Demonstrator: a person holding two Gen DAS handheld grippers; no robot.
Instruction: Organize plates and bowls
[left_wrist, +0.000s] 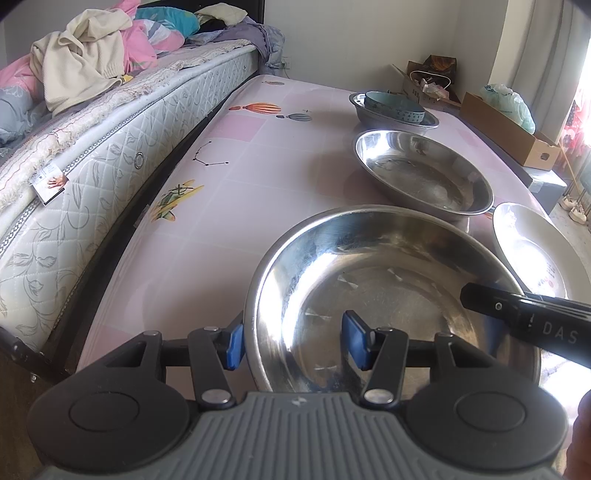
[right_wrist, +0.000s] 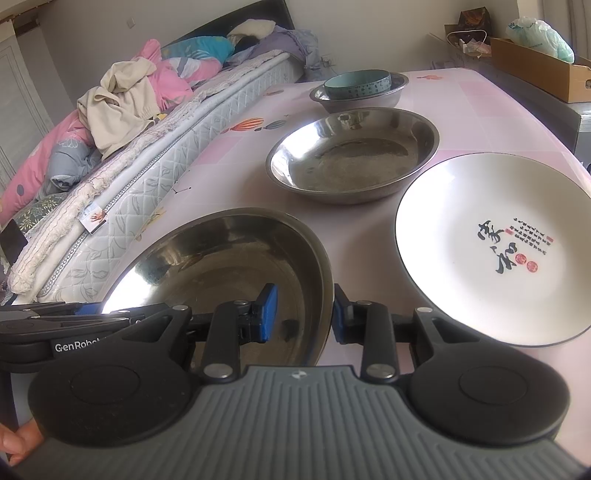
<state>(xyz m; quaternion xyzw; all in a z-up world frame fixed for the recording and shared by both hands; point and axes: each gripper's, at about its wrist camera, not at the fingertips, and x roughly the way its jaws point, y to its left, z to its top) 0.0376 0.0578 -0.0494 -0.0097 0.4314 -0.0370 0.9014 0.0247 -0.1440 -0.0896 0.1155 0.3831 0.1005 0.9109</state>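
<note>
A large steel bowl (left_wrist: 388, 291) (right_wrist: 221, 266) sits nearest on the pink tablecloth. My left gripper (left_wrist: 295, 343) is open and straddles its left rim, one blue pad outside and one well inside. My right gripper (right_wrist: 303, 315) straddles the right rim, open, with the outer pad close to the rim and a gap at the inner pad. Its black body (left_wrist: 524, 314) shows in the left wrist view. Behind stands a second steel bowl (left_wrist: 424, 173) (right_wrist: 354, 155). Farther back a small steel bowl (left_wrist: 428, 123) (right_wrist: 388, 98) holds a teal bowl (left_wrist: 393, 105) (right_wrist: 356, 83). A white plate (right_wrist: 491, 247) (left_wrist: 532, 251) with black calligraphy lies at the right.
A mattress (left_wrist: 110, 166) (right_wrist: 155, 177) piled with clothes and bedding runs along the table's left side. A cardboard box (left_wrist: 509, 129) (right_wrist: 543, 70) with a plastic bag, and paper bags, stand past the far right edge. Bare tablecloth (left_wrist: 229, 206) lies left of the bowls.
</note>
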